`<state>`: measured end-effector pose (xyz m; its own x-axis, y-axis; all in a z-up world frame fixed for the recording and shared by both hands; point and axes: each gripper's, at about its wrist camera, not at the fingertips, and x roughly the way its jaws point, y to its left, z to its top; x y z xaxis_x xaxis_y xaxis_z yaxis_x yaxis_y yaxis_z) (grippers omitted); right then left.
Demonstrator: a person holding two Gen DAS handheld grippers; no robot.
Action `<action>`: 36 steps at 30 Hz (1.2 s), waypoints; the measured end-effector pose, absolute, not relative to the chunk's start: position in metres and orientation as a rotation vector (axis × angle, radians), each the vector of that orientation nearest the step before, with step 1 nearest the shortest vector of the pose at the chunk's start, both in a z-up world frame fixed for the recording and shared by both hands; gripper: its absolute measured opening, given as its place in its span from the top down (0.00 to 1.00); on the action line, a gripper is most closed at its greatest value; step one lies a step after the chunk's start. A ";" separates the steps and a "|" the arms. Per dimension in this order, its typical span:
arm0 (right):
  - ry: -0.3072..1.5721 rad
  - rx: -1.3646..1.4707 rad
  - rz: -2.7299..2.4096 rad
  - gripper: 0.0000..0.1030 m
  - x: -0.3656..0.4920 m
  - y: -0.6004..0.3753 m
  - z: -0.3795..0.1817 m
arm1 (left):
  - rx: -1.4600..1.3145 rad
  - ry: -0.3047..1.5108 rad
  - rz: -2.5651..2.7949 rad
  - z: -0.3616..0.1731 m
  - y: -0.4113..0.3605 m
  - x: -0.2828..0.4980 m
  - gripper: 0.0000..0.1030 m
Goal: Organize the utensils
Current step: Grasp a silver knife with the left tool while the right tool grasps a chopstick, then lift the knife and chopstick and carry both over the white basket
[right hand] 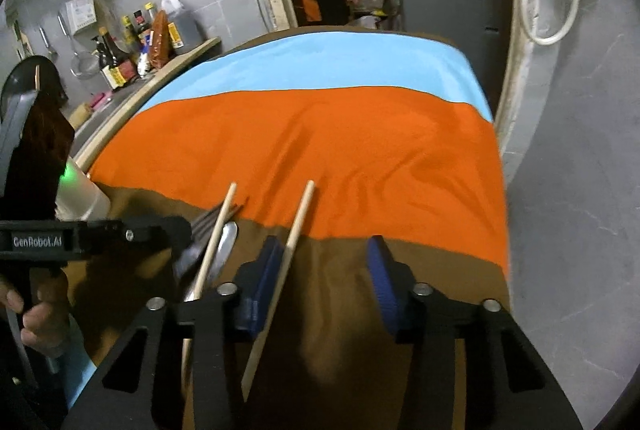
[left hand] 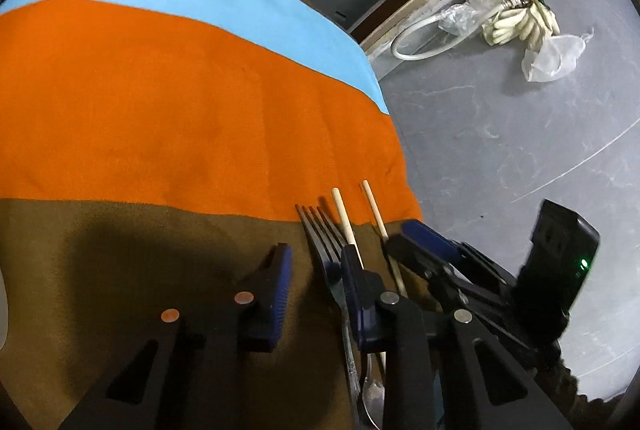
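Observation:
A dark fork (left hand: pixel 325 242), a metal spoon (left hand: pixel 373 396) and two wooden chopsticks (left hand: pixel 347 226) lie side by side on the brown band of a striped cloth (left hand: pixel 180 101). My left gripper (left hand: pixel 316 270) is open, with the fork between its fingers and nothing held. In the right wrist view the fork (right hand: pixel 208 226), spoon (right hand: pixel 224 246) and one chopstick (right hand: pixel 212 246) lie left of my right gripper (right hand: pixel 324 270). That gripper is open; the second chopstick (right hand: pixel 286 258) lies against the inner side of its left finger (right hand: pixel 262 282).
The cloth-covered table ends at the right, with grey floor (left hand: pixel 500 149) beyond. The other gripper's body (left hand: pixel 560 262) sits close on the right. A shelf with sauce bottles (right hand: pixel 136 37) stands far left. A white cup (right hand: pixel 86 197) stands on the table's left edge.

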<state>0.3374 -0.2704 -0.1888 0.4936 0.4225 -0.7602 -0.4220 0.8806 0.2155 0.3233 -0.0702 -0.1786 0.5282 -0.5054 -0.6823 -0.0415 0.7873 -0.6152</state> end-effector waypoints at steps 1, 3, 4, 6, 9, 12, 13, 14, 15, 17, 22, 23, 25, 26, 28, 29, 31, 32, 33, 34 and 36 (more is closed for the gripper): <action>0.932 0.007 0.525 0.72 0.342 -0.269 -0.190 | -0.632 0.994 -0.303 -0.179 -0.070 0.325 0.77; 0.967 0.035 0.546 0.82 0.350 -0.267 -0.196 | -0.646 1.009 -0.316 -0.180 -0.070 0.328 0.77; 0.978 0.061 0.557 0.85 0.352 -0.267 -0.198 | -0.651 1.015 -0.320 -0.181 -0.069 0.329 0.77; 0.995 0.094 0.566 0.88 0.356 -0.266 -0.203 | -0.668 1.028 -0.337 -0.182 -0.068 0.332 0.77; 1.005 0.087 0.574 0.89 0.358 -0.261 -0.207 | -0.678 1.051 -0.376 -0.184 -0.069 0.337 0.77; 1.016 0.088 0.581 0.89 0.358 -0.256 -0.211 | -0.664 1.067 -0.399 -0.184 -0.071 0.341 0.77; 1.017 0.089 0.581 0.89 0.358 -0.257 -0.212 | -0.662 1.074 -0.408 -0.184 -0.073 0.342 0.77; 1.019 0.090 0.581 0.89 0.358 -0.256 -0.212 | -0.658 1.080 -0.413 -0.185 -0.074 0.343 0.77; 1.021 0.090 0.581 0.89 0.358 -0.257 -0.213 | -0.652 1.084 -0.419 -0.185 -0.076 0.344 0.77; 1.028 0.088 0.577 0.89 0.358 -0.256 -0.213 | -0.643 1.092 -0.427 -0.186 -0.079 0.345 0.77; 1.047 0.092 0.564 0.89 0.363 -0.254 -0.211 | -0.659 1.104 -0.430 -0.187 -0.079 0.346 0.87; 1.051 0.089 0.558 0.89 0.363 -0.253 -0.211 | -0.659 1.104 -0.430 -0.188 -0.080 0.346 0.88; 1.058 0.089 0.551 0.89 0.363 -0.254 -0.211 | -0.657 1.105 -0.434 -0.187 -0.081 0.345 0.89; 1.063 0.098 0.547 0.89 0.364 -0.254 -0.211 | -0.654 1.107 -0.437 -0.187 -0.081 0.344 0.91; 1.070 0.127 0.544 0.91 0.364 -0.256 -0.210 | -0.645 1.107 -0.435 -0.186 -0.083 0.342 0.93; 1.065 0.146 0.551 0.93 0.363 -0.256 -0.209 | -0.634 1.105 -0.430 -0.184 -0.085 0.341 0.94; 1.049 0.172 0.562 0.95 0.360 -0.258 -0.207 | -0.617 1.100 -0.418 -0.180 -0.086 0.337 0.94; 1.033 0.174 0.558 0.96 0.356 -0.258 -0.204 | -0.609 1.094 -0.410 -0.177 -0.085 0.334 0.95; 1.023 0.176 0.554 0.96 0.353 -0.258 -0.202 | -0.598 1.085 -0.400 -0.174 -0.085 0.331 0.95; 1.012 0.189 0.548 0.96 0.350 -0.260 -0.199 | -0.590 1.076 -0.392 -0.171 -0.083 0.327 0.95; 0.985 0.221 0.535 0.96 0.342 -0.263 -0.191 | -0.575 1.043 -0.374 -0.162 -0.079 0.317 0.95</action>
<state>0.3422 -0.2629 -0.1912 0.4376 0.5234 -0.7311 -0.3282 0.8500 0.4121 0.3172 -0.0793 -0.1624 0.4616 -0.5466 -0.6987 0.0210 0.7941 -0.6074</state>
